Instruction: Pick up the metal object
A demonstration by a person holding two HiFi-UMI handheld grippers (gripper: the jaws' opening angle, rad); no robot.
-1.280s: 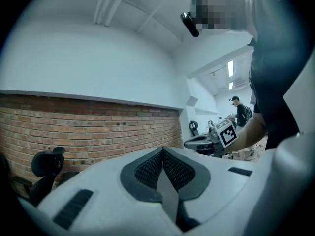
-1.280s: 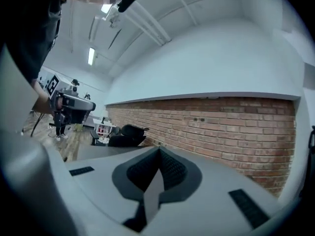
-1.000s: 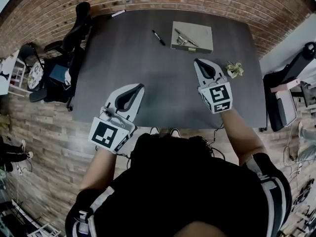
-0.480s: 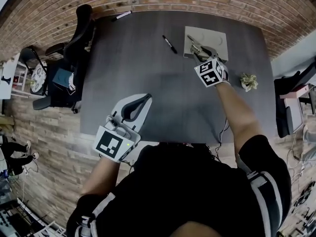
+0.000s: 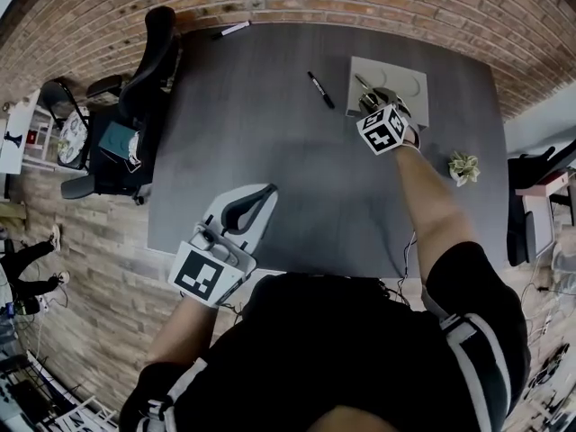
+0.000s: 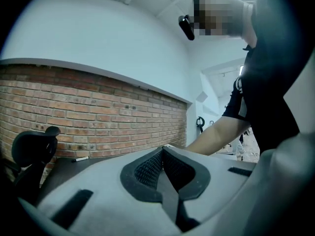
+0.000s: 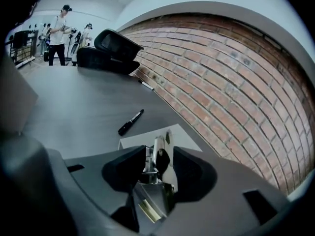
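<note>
A person stands at a dark table (image 5: 270,142) by a brick wall, holding a pair of tongs in each hand. The right tongs (image 7: 160,157) reach out over a pale grey mat (image 5: 416,86) at the far side of the table. Their jaws stand apart, and the metal object (image 7: 157,146) lies on the mat between them. It is a slim, shiny piece with a bolt or pivot partway along and one thin end pointing out past the jaw tips. The jaws straddle it and do not appear to press on it. A black marker pen (image 7: 130,122) lies on the bare table just left of these tongs, off the mat. A small potted plant (image 5: 463,166) sits to their right and nearer the person. The left tongs (image 6: 162,154) are held well back over the near edge of the table, jaws together with nothing in them. The object looks hard, stiff and smooth. It is probably heavy for its size, so it may slide or swing in the pads. The thicker middle by the bolt seems the safest place to grip, rather than the thin end.
</note>
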